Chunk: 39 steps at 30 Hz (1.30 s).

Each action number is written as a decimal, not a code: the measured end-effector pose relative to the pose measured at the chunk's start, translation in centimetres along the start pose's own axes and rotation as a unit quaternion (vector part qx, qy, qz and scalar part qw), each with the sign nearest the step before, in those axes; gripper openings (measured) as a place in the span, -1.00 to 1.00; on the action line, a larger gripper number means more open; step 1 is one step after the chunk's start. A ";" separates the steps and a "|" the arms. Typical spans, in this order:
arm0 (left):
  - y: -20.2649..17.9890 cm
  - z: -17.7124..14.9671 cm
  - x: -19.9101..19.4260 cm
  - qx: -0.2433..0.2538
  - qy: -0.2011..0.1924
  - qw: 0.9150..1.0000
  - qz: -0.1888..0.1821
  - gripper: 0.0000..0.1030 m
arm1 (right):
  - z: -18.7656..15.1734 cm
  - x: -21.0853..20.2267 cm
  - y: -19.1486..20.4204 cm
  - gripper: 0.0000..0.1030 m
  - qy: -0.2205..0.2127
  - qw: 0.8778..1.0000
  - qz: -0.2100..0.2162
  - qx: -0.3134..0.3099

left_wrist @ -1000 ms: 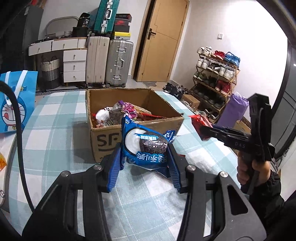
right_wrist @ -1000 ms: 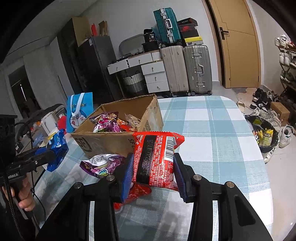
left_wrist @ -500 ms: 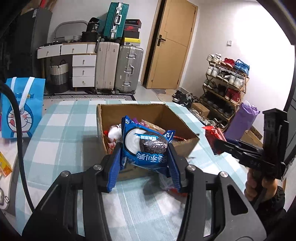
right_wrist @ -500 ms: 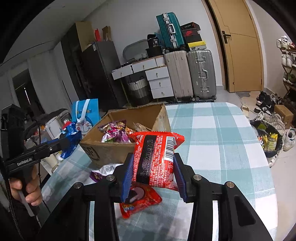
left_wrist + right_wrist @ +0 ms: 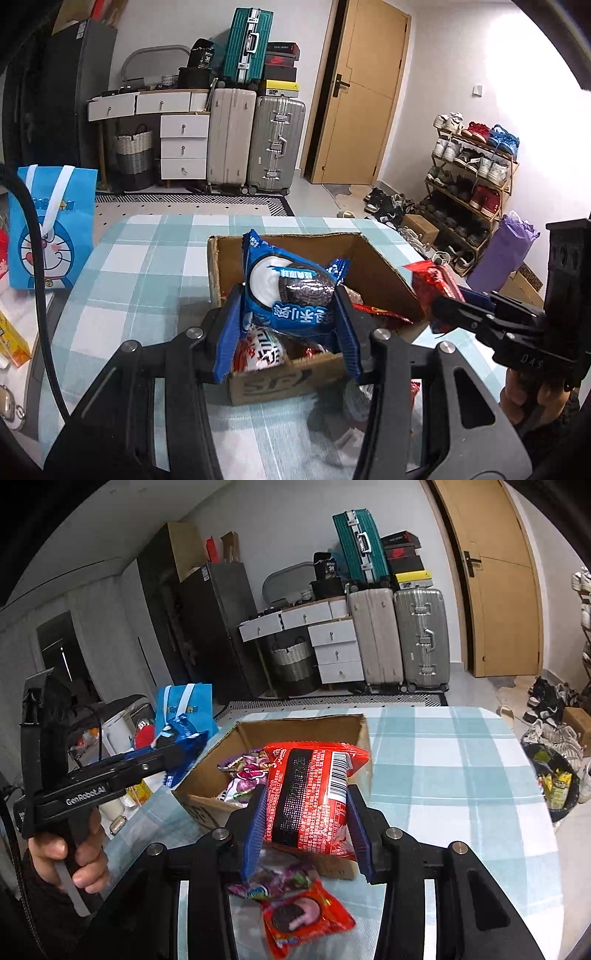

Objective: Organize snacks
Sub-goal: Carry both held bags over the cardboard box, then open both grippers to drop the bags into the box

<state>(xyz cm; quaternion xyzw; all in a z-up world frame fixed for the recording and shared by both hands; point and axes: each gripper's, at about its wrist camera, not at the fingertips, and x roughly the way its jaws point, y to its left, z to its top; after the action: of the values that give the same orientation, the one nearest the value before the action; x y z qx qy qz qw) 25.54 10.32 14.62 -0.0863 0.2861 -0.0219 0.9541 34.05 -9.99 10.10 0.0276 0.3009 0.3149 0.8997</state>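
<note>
Left claw (image 5: 288, 325) and right claw (image 5: 306, 827) hold packets above the box (image 5: 380, 273).

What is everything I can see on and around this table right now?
cardboard box: one, brown, on the checked table, snacks inside
blue cookie packet: one, held over the box
red snack packet: one, held beside the box
red cookie packet: one, on the table
purple packet: one, on the table
blue cartoon bag: one, table's left
suitcases: three, by the door
left hand-held gripper: shut
right hand-held gripper: shut
</note>
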 end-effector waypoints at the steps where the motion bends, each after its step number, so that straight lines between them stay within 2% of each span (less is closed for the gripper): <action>1: 0.0 0.2 0.4 0.001 0.000 1.000 0.003 -0.15 | 0.1 0.3 0.0 -0.19 0.000 1.000 0.003 0.001; 9: 0.1 0.5 3.5 0.005 0.002 1.000 0.013 -0.15 | 1.1 3.0 0.2 -0.19 0.006 1.000 0.012 0.008; 17: 0.3 0.5 7.1 0.010 0.009 0.999 0.037 -0.15 | 2.0 5.2 -0.1 -0.19 0.002 1.000 0.002 0.009; 27: -0.3 0.0 10.3 0.023 0.018 0.999 0.044 -0.15 | 2.5 8.2 0.0 -0.19 0.014 1.000 -0.007 0.008; 39: -2.0 -0.9 12.6 0.042 0.033 0.998 0.043 -0.13 | 2.4 8.2 -0.1 -0.19 0.025 0.999 -0.018 -0.005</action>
<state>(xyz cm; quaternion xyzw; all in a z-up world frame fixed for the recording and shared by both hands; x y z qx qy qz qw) 35.53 7.11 7.39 -0.0332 0.3192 0.0044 0.9471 40.55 -4.95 7.67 0.0092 0.3224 0.3006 0.8975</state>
